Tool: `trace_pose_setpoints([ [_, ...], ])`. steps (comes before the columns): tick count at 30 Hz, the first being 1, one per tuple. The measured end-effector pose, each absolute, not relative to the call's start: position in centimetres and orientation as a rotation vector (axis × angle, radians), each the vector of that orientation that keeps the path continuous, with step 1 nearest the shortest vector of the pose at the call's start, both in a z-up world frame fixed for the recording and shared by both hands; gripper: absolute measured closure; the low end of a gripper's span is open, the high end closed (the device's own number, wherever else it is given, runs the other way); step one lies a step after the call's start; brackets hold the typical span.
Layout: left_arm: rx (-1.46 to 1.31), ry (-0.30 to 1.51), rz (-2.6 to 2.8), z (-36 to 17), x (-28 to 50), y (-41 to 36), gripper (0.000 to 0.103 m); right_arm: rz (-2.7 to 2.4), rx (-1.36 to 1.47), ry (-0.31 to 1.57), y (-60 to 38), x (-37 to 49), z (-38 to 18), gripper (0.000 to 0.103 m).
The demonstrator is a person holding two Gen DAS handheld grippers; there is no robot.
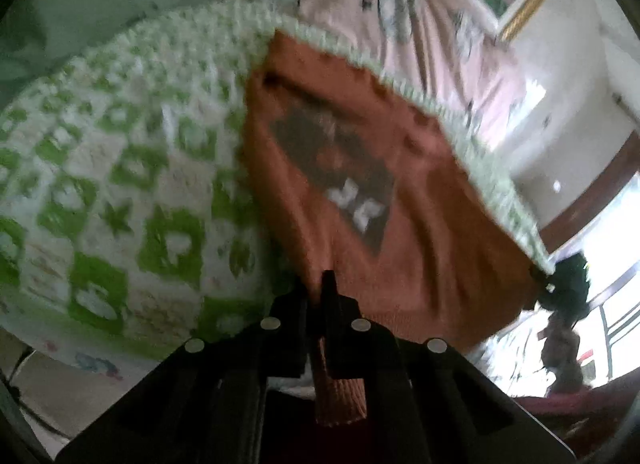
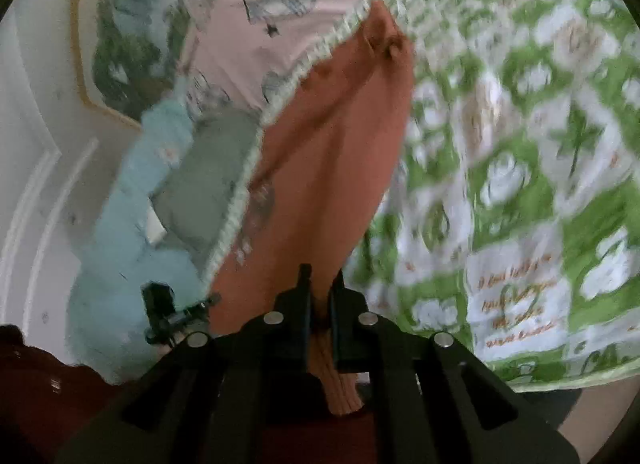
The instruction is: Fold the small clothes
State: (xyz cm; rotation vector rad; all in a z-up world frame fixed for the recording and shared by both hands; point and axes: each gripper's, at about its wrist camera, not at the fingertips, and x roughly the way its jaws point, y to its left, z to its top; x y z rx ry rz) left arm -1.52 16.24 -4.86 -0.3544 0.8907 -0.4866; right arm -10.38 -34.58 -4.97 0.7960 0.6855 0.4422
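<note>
We had each hand-held gripper, left (image 1: 318, 284) and right (image 2: 320, 280), pinching the orange garment's (image 1: 400, 191) hem; lift evenly, keep the edge taut.

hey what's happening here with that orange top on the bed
A person holds a gripper in each hand, and both are pinching the ribbed hem of the orange garment. The left gripper and right gripper are shut on it. The garment lies stretched over a green-and-white quilt, not yet folded.
</note>
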Motion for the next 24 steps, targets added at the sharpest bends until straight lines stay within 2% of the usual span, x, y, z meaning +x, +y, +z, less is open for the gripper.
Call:
trace_pose_setpoints([
  [5,-0.397,0.753,-0.481,-1.4,-0.6,16.7,0.099,0.475,0.806,0.583,-35.0,-9.1,-1.5,0.095],
  [13,-0.436,0.703,-0.466,0.3,3.9,15.4,0.099,0.407,0.791,0.501,-36.1,-4.1,1.7,0.095],
  [18,-0.382,0.617,-0.445,3.7,10.1,13.5,0.099,0.337,0.708,0.491,-37.1,2.2,4.7,0.095],
  [24,-0.346,0.592,-0.381,5.4,19.6,11.4,0.099,0.235,0.702,0.528,-38.5,10.7,5.6,0.095],
])
